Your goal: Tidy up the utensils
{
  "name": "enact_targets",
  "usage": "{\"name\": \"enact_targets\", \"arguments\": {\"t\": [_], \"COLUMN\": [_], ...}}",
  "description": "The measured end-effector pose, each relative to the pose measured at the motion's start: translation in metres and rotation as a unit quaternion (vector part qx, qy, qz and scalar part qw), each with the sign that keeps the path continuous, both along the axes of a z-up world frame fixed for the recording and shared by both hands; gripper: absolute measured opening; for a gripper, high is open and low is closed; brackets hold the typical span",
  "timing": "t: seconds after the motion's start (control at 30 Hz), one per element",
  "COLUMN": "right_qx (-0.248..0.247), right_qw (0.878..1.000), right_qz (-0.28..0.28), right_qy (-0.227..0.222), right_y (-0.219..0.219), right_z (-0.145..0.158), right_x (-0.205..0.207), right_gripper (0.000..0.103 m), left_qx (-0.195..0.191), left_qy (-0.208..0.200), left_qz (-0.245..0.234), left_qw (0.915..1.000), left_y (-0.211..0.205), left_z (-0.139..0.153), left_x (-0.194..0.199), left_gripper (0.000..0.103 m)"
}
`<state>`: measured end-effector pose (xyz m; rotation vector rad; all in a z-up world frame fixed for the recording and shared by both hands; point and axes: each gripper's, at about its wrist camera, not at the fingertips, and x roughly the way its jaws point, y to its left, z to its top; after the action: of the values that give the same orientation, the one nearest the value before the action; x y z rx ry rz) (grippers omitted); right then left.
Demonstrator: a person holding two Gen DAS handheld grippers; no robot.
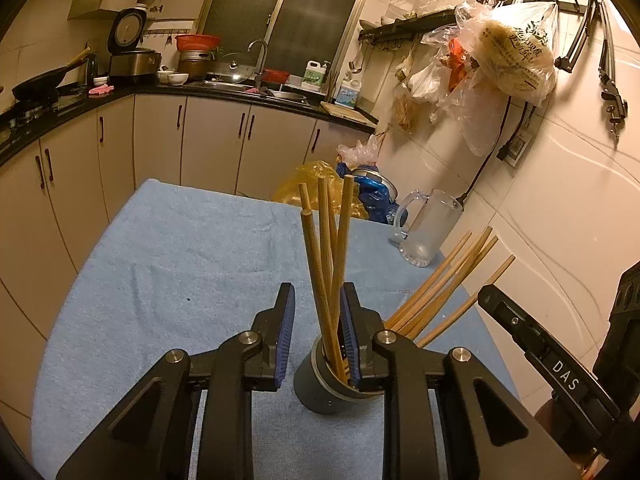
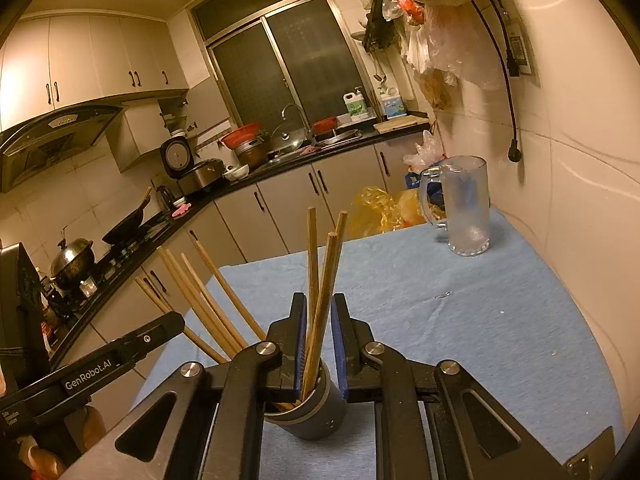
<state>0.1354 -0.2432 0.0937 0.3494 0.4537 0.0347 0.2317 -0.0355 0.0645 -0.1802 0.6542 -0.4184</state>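
We start at the left gripper (image 1: 318, 288). Its fingers (image 1: 286, 328) stand released, with a wide gap between the blue pads. The left bunch (image 1: 325, 240) of wooden chopsticks rises through that gap, hard up against the 3 o'clock pad and well clear of the 9 o'clock one. The lower ends sit in the dark grey holder (image 1: 316, 394), which stands upright just beneath the fingers on the table (image 1: 180, 280), on its blue cloth (image 1: 224, 240).

Over to the right gripper (image 2: 319, 298), where the fingers (image 2: 340, 340) are drawn close around the right bunch (image 2: 320, 272). Three sticks cross between the pads. The gap is so narrow that we cannot tell whether the pads press on the wood or merely flank it. These sticks drop into the holder too, seen at 6 o'clock under the fingers.

From each camera the other bunch fans away. It goes toward 2 o'clock in the left wrist view and toward 10 o'clock in the right wrist view, with the other gripper's black finger just beside it.

Moving outward, a glass mug (image 2: 466, 208) stands upright at 1 o'clock, near the table's far edge by the wall. Past that edge we see yellow and blue plastic bags (image 2: 380, 208). Farther back is the kitchen, with a sink (image 2: 340, 134) below the window and a rice cooker (image 2: 192, 168) with its lid up. A wok (image 2: 124, 228) sits on the stove at 9 o'clock. More bags hang from wall hooks (image 1: 512, 52) at 1 o'clock in the left wrist view.
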Motion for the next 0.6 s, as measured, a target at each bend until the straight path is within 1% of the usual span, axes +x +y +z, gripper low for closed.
{"name": "enact_targets", "arguments": {"t": [0.13,0.2,0.27,0.4,0.43,0.5,0.6], "right_qx": [-0.001,-0.002,-0.004,-0.01,-0.012,-0.016,-0.02], "right_qw": [1.0,1.0,1.0,1.0,1.0,1.0,0.999], "right_qz": [-0.003,-0.005,-0.008,-0.014,-0.015,-0.019,-0.024], "right_qy": [-0.002,-0.003,-0.003,-0.004,-0.004,-0.007,-0.009], "right_y": [0.0,0.0,0.0,-0.002,-0.003,-0.004,-0.006], "right_z": [0.002,0.002,0.003,0.004,0.004,0.005,0.006], "right_x": [-0.003,-0.004,-0.006,-0.008,-0.008,-0.01,-0.011], "right_gripper": [0.018,0.023,0.026,0.037,0.04,0.048,0.056], "left_qx": [0.001,0.001,0.0,0.004,0.005,0.007,0.012], "left_qy": [-0.001,0.0,0.001,0.0,0.0,-0.003,-0.006], "left_qz": [0.005,0.009,0.013,0.021,0.023,0.028,0.036], "left_qw": [1.0,1.0,0.9999,0.9998,0.9997,0.9996,0.9993], "left_y": [0.001,0.002,0.003,0.004,0.004,0.005,0.005], "left_z": [0.0,0.0,-0.001,-0.002,-0.002,-0.002,-0.002], "left_x": [-0.001,-0.001,-0.001,-0.001,-0.002,-0.003,-0.005], "left_gripper": [0.023,0.024,0.027,0.029,0.031,0.035,0.04]}}
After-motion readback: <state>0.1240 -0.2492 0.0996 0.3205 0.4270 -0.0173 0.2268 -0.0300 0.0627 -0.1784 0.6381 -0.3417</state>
